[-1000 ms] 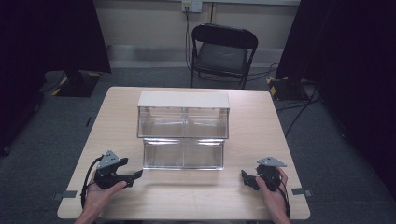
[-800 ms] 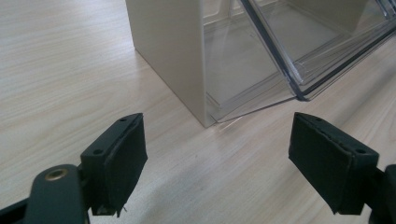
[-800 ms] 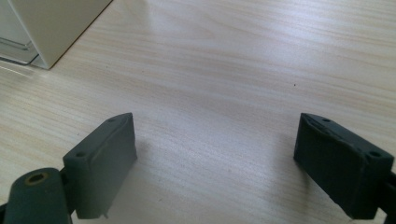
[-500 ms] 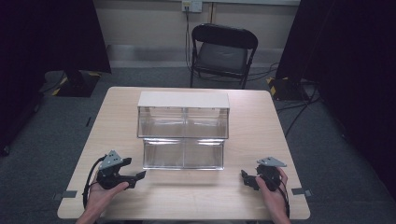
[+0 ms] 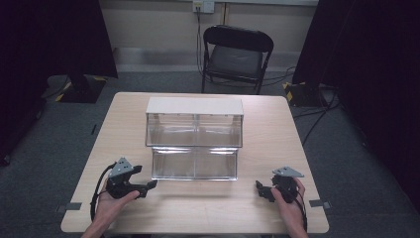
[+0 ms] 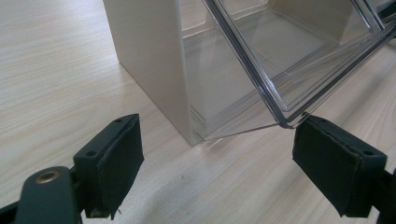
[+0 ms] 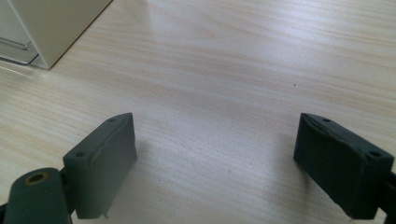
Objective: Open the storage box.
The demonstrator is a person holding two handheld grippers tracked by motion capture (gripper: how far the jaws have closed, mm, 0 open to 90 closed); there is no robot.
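Note:
A clear two-tier bin unit [image 5: 194,144] with a cream top and cream side walls stands in the middle of the wooden table [image 5: 277,134]. My left gripper [image 5: 150,187] is held low at the front left, open, its jaws pointing at the unit's lower left corner. In the left gripper view the cream side wall [image 6: 149,60] and the tilted clear lower bin [image 6: 280,56] lie just beyond the open left gripper [image 6: 217,140]. My right gripper [image 5: 260,189] rests at the front right, open. Bare wood lies between the jaws of that right gripper [image 7: 215,135], and the unit's corner [image 7: 51,23] is at upper left.
A black folding chair [image 5: 234,54] stands behind the table's far edge. Dark curtains hang at both sides. Cables lie on the grey floor at the right [image 5: 317,114]. Bare tabletop stretches in front of the unit between the two hands.
My left gripper has edged slightly to the right, toward the unit's lower left corner. The right gripper has stayed put.

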